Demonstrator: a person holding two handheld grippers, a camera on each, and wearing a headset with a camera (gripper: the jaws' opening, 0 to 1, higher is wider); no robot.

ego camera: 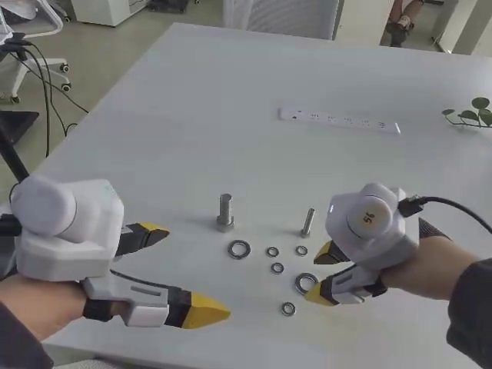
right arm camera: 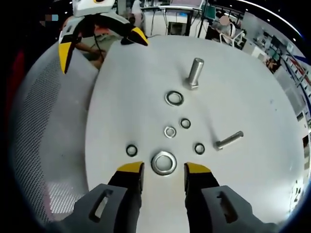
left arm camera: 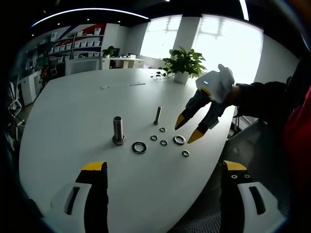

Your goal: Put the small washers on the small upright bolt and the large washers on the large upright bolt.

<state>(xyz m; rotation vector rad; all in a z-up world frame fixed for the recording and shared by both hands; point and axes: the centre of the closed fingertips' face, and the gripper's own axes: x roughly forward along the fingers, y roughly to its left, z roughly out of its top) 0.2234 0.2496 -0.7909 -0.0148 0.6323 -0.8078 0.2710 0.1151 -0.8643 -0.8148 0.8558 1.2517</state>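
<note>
A: Which step is this?

B: A first pick, I'd judge. The right hand-held gripper point(right arm camera: 164, 170) hangs partly open and empty, its jaws either side of a large silver steel washer point(right arm camera: 164, 162) lying flat on the white table point(ego camera: 192, 115).

A: And next?

B: Close on it, lift, and carry it to the large upright steel bolt point(right arm camera: 194, 73). The left hand-held gripper point(ego camera: 187, 270) is wide open, empty.

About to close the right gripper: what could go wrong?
The large silver metal washer lies flat between the right gripper's open yellow-tipped jaws; closing may skid it away.
A small silver washer sits beside one jaw and could get knocked.
The thin upright silver bolt stands nearby; a swing might topple it.
</note>
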